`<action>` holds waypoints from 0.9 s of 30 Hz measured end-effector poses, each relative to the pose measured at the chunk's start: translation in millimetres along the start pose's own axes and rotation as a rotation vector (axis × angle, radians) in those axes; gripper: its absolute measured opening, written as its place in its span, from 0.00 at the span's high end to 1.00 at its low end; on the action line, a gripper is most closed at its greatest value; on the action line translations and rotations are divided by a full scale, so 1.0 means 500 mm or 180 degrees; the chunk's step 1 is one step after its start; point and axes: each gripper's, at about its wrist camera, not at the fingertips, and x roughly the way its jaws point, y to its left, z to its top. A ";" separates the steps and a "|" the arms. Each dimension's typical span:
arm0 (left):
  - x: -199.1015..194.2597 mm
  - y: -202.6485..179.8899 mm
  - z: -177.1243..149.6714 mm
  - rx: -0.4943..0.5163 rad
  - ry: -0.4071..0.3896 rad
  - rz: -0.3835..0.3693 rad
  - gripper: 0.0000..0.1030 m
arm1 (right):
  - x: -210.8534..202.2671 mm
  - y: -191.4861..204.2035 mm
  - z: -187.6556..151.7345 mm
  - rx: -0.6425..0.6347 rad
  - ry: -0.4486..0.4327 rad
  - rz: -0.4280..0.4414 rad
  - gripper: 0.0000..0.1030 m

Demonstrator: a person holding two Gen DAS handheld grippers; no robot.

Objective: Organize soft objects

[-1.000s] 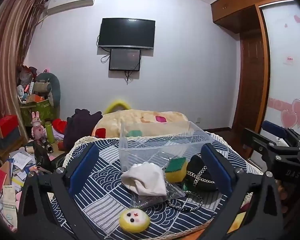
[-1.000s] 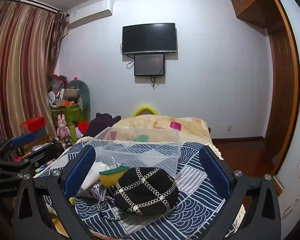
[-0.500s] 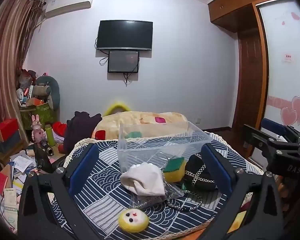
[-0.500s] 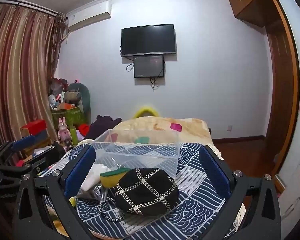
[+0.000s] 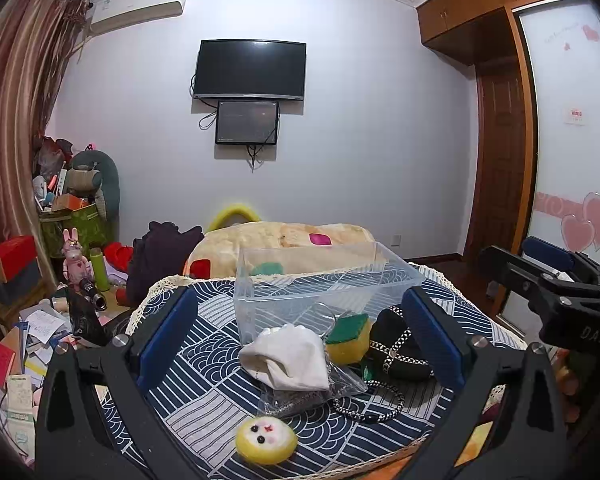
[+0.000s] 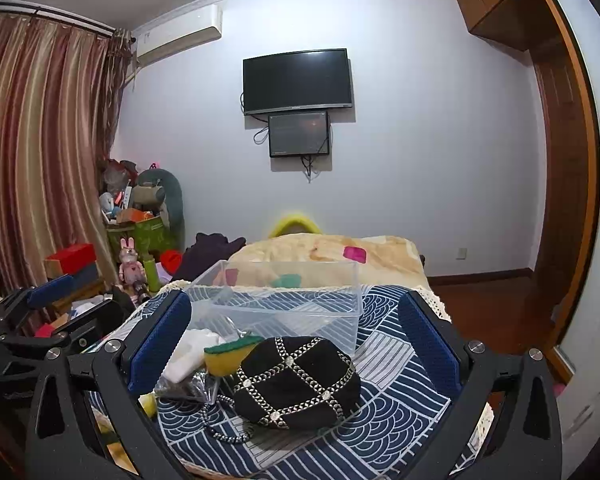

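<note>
Both claws hang spread wide and hold nothing: the left claw [image 5: 298, 338] frames the middle of the table, the right claw [image 6: 294, 340] sits over its right part. Nearest on the blue wave-patterned tablecloth [image 5: 204, 364] lies a round yellow plush face with black eyes [image 5: 266, 440], alone near the front edge. Behind it a black-and-white braided cord loop [image 5: 370, 402] rests beside a clear plastic bag with dark contents [image 5: 300, 396], and a crumpled white cloth [image 5: 286, 356] lies on that bag. Just right of the cloth sits a yellow sponge with a green scouring top [image 5: 348, 338], touching a black quilted pouch with chain trim [image 6: 298, 382]. Beyond these 5 soft things stands a clear rectangular plastic bin [image 5: 320, 284], upright and open-topped. Farther back are a beige patterned blanket [image 5: 284, 240] and a black wall-mounted television [image 5: 250, 70].
</note>
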 end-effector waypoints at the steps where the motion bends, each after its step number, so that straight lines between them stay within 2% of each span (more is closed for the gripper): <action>1: 0.001 -0.001 0.000 0.0001 -0.0001 0.0000 0.00 | -0.002 0.001 0.001 0.0001 -0.0004 0.0001 0.00; 27: 0.008 0.003 -0.006 -0.0052 0.0024 -0.0004 0.00 | -0.002 0.005 -0.005 0.0038 -0.0011 0.0058 0.00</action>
